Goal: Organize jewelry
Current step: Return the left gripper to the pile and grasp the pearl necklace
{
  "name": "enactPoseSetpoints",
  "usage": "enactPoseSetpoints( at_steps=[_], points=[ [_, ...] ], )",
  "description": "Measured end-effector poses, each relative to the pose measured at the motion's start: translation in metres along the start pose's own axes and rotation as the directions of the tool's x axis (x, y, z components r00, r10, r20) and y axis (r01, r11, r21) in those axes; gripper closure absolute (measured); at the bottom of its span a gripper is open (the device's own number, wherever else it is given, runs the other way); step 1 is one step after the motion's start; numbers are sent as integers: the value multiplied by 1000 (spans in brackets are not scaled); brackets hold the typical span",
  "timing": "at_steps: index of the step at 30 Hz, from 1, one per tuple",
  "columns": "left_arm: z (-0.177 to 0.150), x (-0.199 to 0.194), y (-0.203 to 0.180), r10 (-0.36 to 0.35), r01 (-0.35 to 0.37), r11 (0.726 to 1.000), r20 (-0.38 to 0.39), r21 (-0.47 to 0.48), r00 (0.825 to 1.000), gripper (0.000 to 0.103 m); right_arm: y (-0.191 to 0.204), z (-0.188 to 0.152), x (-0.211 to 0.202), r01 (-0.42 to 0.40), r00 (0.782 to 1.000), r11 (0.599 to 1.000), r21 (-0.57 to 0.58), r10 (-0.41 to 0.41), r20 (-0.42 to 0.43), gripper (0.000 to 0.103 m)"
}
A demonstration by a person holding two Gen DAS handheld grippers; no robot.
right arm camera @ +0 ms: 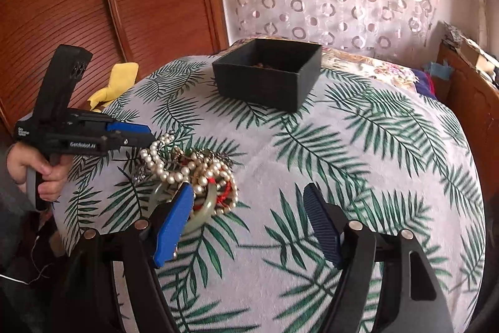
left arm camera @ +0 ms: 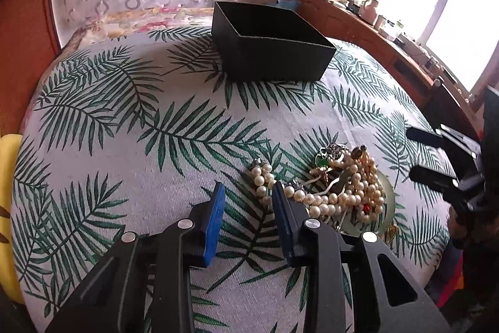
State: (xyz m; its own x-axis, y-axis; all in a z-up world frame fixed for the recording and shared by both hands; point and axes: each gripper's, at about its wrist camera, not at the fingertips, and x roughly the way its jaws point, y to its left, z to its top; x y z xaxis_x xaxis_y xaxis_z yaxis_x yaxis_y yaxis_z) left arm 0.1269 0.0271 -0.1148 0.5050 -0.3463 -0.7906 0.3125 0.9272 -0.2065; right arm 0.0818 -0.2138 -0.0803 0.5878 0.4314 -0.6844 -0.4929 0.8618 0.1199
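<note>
A tangle of jewelry [left arm camera: 343, 186] [right arm camera: 193, 170] lies on the palm-leaf cloth: pearl strands, a pale green bangle [right arm camera: 209, 202], red cord and silver pieces. An open black box [left arm camera: 274, 58] [right arm camera: 265, 86] stands further back, with something small and brownish inside. My left gripper [left arm camera: 248, 188] [right arm camera: 152, 135] points down at the pile's left edge. Its blue pads stand a narrow gap apart, and a pearl strand's end [left arm camera: 262, 180] lies just beyond the tips, not pinched. My right gripper [right arm camera: 248, 189] [left arm camera: 410, 153] is wide open at the pile's right side, its left finger [right arm camera: 174, 220] in front of the bangle.
The cloth-covered table [left arm camera: 124, 145] curves away on all sides. A yellow cloth [right arm camera: 121, 77] lies off its left edge by a wooden wardrobe [right arm camera: 78, 5]. A cluttered wooden sideboard [left arm camera: 374, 30] runs under the window at right. A hand [right arm camera: 46, 173] holds the left gripper's handle.
</note>
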Motion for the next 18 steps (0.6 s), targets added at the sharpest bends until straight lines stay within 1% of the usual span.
enactPoseSetpoints(
  at_steps=[4,13,14,17,18],
  points=[
    [6,-1,0,-5,5,1000,4,-8,1000,74,-5,-9,-3,16,1000,1000,22,-16,-1,28],
    [13,6,-4,27,-26,999,-18,24,999,74,-10,-15,-12,8,1000,999,48,-9,21,28],
    [13,8,-3,41,-41,999,-26,27,999,79,-10,-15,-13,7,1000,999,48,-8,24,28],
    [14,11,2,46,-45,999,-32,19,998,84,-9,-15,-17,3,999,999,47,-5,32,28],
    [14,11,2,45,-45,999,-37,21,998,84,-9,-14,-18,3,999,999,46,-4,34,28]
  ],
)
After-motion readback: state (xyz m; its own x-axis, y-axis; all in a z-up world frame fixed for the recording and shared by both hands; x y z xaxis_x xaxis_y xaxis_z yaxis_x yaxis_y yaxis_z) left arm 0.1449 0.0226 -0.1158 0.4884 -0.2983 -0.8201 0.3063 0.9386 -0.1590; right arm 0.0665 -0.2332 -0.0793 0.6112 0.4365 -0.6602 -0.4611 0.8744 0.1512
